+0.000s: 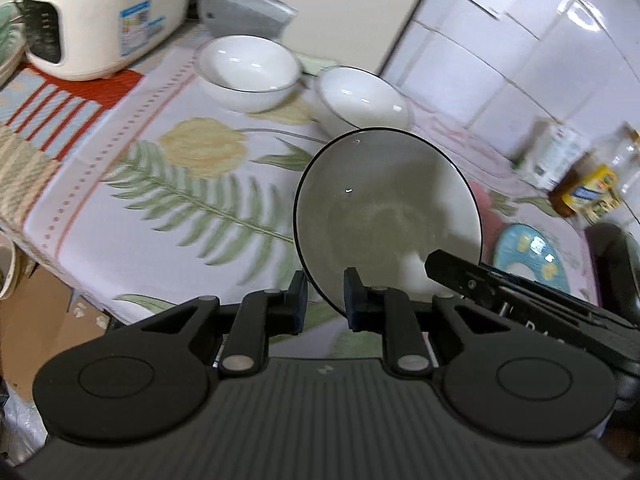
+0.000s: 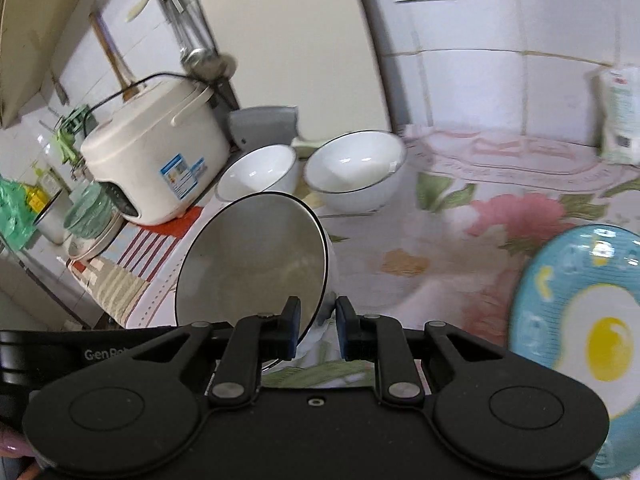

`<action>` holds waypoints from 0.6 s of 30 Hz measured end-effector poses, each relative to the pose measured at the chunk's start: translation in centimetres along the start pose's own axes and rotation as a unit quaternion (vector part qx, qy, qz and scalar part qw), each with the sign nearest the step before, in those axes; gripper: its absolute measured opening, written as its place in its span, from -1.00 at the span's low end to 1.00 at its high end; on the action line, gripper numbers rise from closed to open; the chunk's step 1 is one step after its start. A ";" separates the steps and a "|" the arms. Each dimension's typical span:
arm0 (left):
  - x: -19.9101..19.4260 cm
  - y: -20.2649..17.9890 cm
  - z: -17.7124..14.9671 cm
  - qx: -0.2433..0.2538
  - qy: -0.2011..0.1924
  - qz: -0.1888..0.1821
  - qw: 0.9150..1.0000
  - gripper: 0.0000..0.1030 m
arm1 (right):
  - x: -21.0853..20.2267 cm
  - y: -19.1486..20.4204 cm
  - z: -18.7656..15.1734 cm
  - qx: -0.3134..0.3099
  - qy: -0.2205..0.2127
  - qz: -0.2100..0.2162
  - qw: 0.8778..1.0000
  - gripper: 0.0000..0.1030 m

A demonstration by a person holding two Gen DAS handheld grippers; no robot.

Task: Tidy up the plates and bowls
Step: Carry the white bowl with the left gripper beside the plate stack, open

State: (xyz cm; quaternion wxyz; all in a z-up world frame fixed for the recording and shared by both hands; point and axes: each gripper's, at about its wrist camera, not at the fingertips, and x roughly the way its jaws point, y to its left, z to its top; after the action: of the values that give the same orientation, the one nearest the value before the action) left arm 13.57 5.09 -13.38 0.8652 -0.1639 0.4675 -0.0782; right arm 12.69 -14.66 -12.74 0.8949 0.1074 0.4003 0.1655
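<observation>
A white bowl with a thin dark rim (image 1: 384, 216) (image 2: 252, 264) hangs tilted above the flowered tablecloth, its inside facing both cameras. My left gripper (image 1: 325, 304) is shut on its near rim. My right gripper (image 2: 318, 328) is shut on the rim at the opposite side and shows in the left wrist view as a black finger (image 1: 444, 264) on the bowl's right edge. Two more white dark-rimmed bowls (image 1: 248, 72) (image 1: 360, 96) stand side by side at the back of the table, near the wall. A blue plate with a fried-egg picture (image 2: 580, 320) lies flat at the right.
A cream rice cooker (image 2: 152, 152) stands at the back left, with a grey object behind the bowls. Bottles and a packet (image 1: 592, 184) stand at the tiled wall on the right. The table's left edge (image 1: 52, 248) drops to cardboard below.
</observation>
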 end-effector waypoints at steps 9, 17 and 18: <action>3.2 -2.6 -0.2 0.006 0.029 -0.015 0.999 -0.67 | -0.1 -3.0 -0.4 0.013 0.015 -0.037 0.999 -0.56; 6.7 -1.7 0.2 -0.014 0.049 0.001 0.999 -0.67 | 3.8 -3.4 -0.3 -0.036 0.048 -0.059 0.996 -0.56; 7.0 -1.5 0.3 -0.018 0.053 0.003 0.998 -0.67 | 4.3 -3.4 -0.2 -0.038 0.056 -0.062 0.996 -0.56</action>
State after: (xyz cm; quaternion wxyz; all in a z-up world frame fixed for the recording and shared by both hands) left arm 17.74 1.71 -18.15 0.8363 -0.1740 0.5144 -0.0762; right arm 15.99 -16.12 -16.91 0.8831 0.0386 0.4489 0.1311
